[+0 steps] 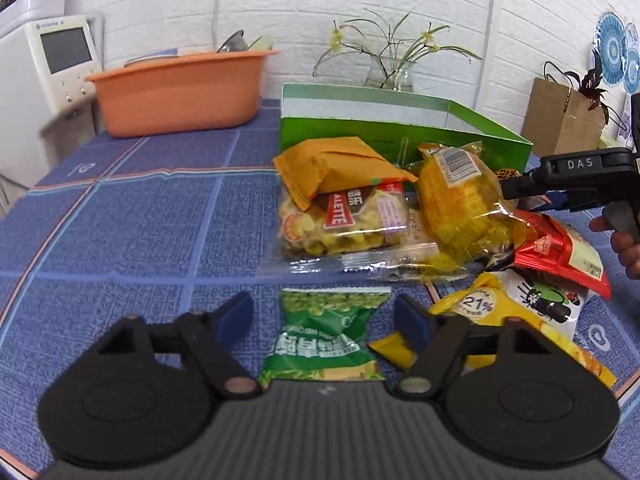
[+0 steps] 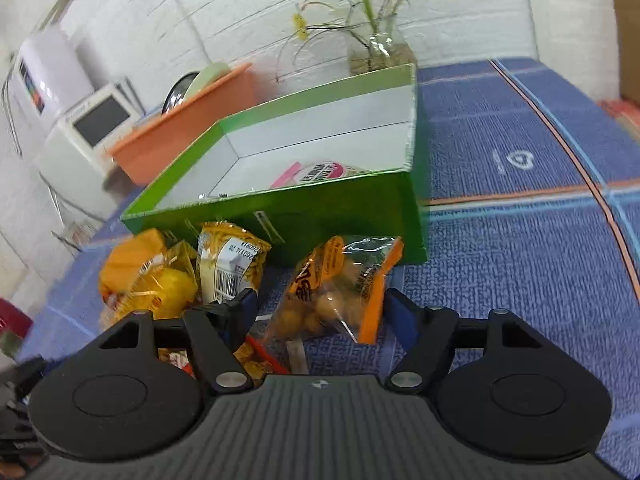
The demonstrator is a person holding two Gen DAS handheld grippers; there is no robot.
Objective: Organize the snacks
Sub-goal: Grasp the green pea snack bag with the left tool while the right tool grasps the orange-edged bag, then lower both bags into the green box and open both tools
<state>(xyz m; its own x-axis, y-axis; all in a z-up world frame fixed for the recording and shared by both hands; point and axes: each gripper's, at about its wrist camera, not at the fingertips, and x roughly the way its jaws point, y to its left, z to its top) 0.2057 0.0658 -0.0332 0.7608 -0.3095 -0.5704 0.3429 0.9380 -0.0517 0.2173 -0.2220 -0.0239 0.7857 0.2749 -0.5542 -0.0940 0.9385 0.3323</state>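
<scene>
Blue checked tablecloth [image 1: 140, 208]; left gripper [image 1: 324, 320] open astride green pea packet [image 1: 324, 344], lower centre; right gripper [image 2: 320, 312] open around clear orange-trimmed snack bag [image 2: 336, 292]; only right view shows green cardboard box [image 2: 320, 208] interior.

Glossy plastic snack packets [image 1: 464, 200] – woven tablecloth [image 1: 160, 216].

My left wrist camera looks down along its fingers, low and close over the blue tablecloth [image 1: 140, 208], toward the green box [image 1: 400, 128]. My right wrist camera tilts nearer that green box [image 2: 288, 216]. Both share the orange basin [image 1: 180, 92].
</scene>
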